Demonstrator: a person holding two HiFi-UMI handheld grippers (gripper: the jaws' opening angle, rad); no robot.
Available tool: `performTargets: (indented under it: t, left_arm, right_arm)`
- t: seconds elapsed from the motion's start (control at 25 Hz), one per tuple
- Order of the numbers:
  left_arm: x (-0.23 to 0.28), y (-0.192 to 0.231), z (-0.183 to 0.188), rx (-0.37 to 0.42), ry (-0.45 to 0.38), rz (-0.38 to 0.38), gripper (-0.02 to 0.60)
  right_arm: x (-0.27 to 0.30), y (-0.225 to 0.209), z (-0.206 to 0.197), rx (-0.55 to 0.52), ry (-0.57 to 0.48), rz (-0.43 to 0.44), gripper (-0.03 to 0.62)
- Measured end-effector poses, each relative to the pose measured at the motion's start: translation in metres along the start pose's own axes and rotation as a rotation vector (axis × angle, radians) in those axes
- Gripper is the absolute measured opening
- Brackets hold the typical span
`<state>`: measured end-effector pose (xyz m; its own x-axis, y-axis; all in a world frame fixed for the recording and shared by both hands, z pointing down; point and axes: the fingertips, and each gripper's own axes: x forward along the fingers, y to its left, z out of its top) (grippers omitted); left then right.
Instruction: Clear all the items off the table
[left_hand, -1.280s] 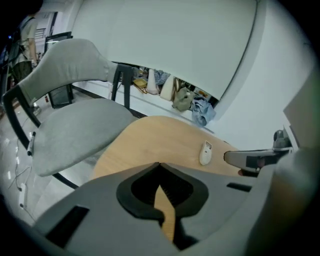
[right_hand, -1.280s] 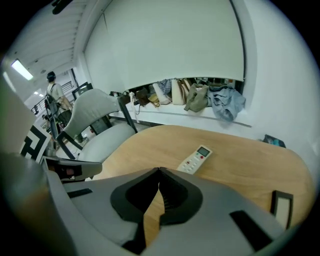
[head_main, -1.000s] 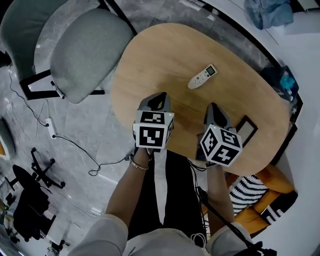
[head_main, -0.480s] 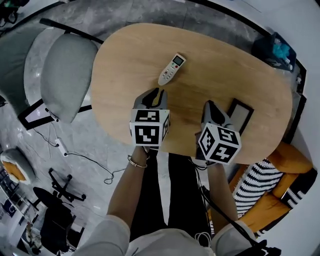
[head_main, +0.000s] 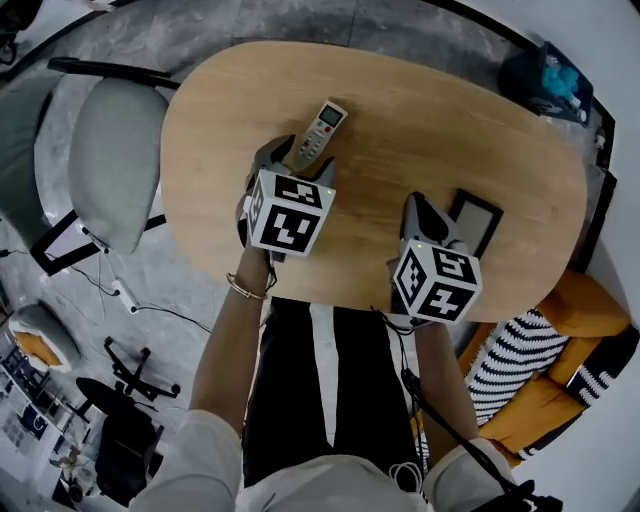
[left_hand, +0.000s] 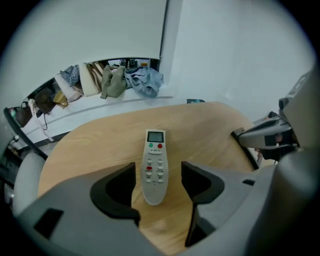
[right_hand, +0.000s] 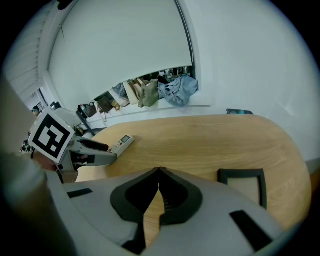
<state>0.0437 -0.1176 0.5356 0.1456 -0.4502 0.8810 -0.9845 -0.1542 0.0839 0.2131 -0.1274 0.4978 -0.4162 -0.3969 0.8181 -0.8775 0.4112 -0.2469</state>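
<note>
A white remote control with a small screen lies on the oval wooden table. My left gripper is at its near end. In the left gripper view the jaws have just been opening and stand wide, one on each side of the remote, with the pads clear of it. A black-framed picture frame lies flat near the table's right edge. My right gripper hovers just left of the frame, shut with nothing in it. Its tips meet over bare wood in the right gripper view.
Two grey chairs stand left of the table. An orange seat with a striped cushion is at lower right. A dark bag sits beyond the table's far right. A pile of clothes lies by the far wall. Cables run on the floor.
My left gripper has moved forward to the remote, rolled, and opened its jaws round the remote's near end. The right gripper has shifted forward beside the frame and stays shut.
</note>
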Motion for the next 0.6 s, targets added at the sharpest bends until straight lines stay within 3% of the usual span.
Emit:
performTargets:
  t: [0.32, 0.44, 0.6]
  left_arm:
    - [0.019, 0.002, 0.001, -0.015, 0.068, 0.006, 0.278]
    - [0.021, 0.007, -0.001, -0.006, 0.089, 0.038, 0.206]
    - [0.022, 0.008, 0.0, -0.011, 0.092, 0.029, 0.204]
  right_arm:
    - [0.01, -0.008, 0.004, 0.001, 0.015, -0.003, 0.025]
    - [0.012, -0.01, 0.007, 0.001, 0.017, -0.008, 0.025]
    - [0.017, -0.01, 0.012, 0.0, 0.015, -0.011, 0.025]
